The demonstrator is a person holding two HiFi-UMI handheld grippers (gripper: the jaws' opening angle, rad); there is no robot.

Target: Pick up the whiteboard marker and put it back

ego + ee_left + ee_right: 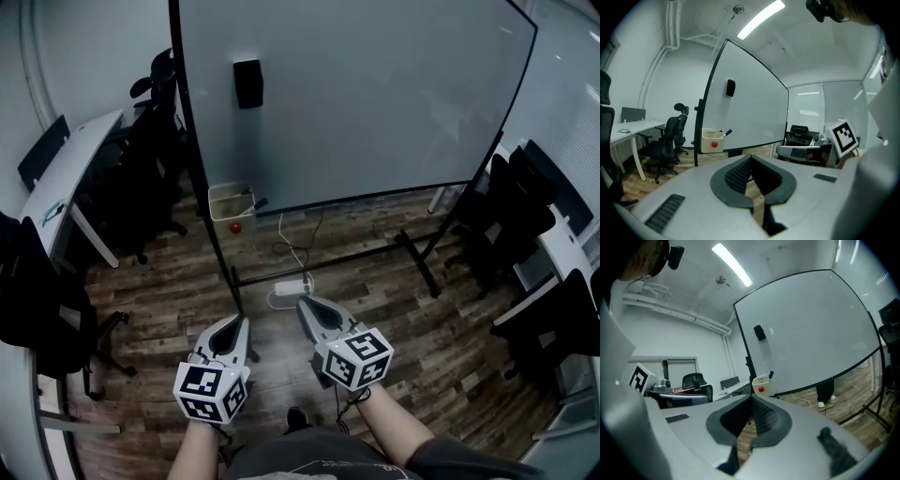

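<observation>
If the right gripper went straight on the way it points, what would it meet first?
Probably the small white box on the whiteboard; ahead of the right gripper nothing nearer shows, though depth is unclear.

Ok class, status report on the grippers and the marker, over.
Left gripper shut, empty. Right gripper shut, empty. Marker in box at whiteboard, untouched. Power strip on floor ahead.

Left gripper (751, 158) fingers together, empty; whiteboard (750, 103) ahead, marker (727, 133) in cream box (707, 139), office chair (670, 136) at left

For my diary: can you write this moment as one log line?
left hand-held gripper: shut, empty | right hand-held gripper: shut, empty | marker: in box
</observation>
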